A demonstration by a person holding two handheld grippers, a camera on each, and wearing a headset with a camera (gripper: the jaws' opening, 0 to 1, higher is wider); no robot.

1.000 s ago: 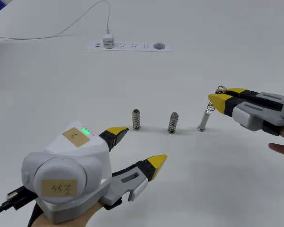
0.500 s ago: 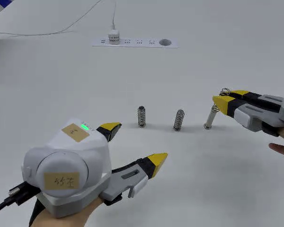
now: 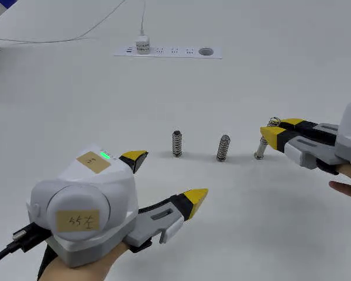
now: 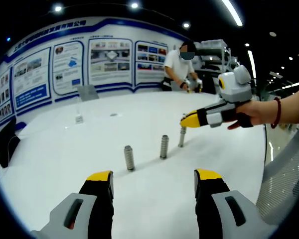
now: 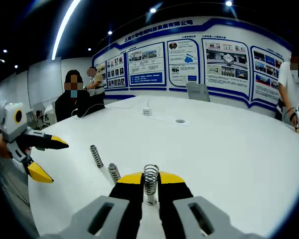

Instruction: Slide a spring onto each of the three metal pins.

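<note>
Setting: a white tabletop [image 3: 76,117] carried three metal pins in a row, with a power strip [image 3: 167,52] well behind them.
Left pin: the left pin [image 3: 177,155] stood upright with the first spring [image 3: 176,142] already around it.
Middle pin: the middle pin [image 3: 222,158] stood upright with the second spring [image 3: 223,146] around it.
Right pin: the right pin [image 3: 260,150] was bare along its visible length. In the head view it leaned with its top towards the right gripper [image 3: 270,127].
Third spring: the third spring [image 5: 150,175] sat just above the right pin, its lower end meeting the pin's top. How far it had gone on could not be told.
Right gripper jaws: they were pinching the third spring from both sides.
Left gripper: the left gripper [image 3: 165,177] hung well apart from the pins, jaws spread and holding nothing.
Risk of tipping: a push sideways, rather than along the leaning pin, would probably topple it, since nothing steadied its base.
Risk of snagging: if the spring was not lined up with the pin, a coil could catch on the pin's top and buckle or jump out of the jaws.
Risk of early release: opening the jaws before the coils were well over the tip would likely let the spring fall and roll across the tabletop.
Risk to neighbours: the middle pin stood near, so a wide swing of the right gripper could knock it over.
</note>
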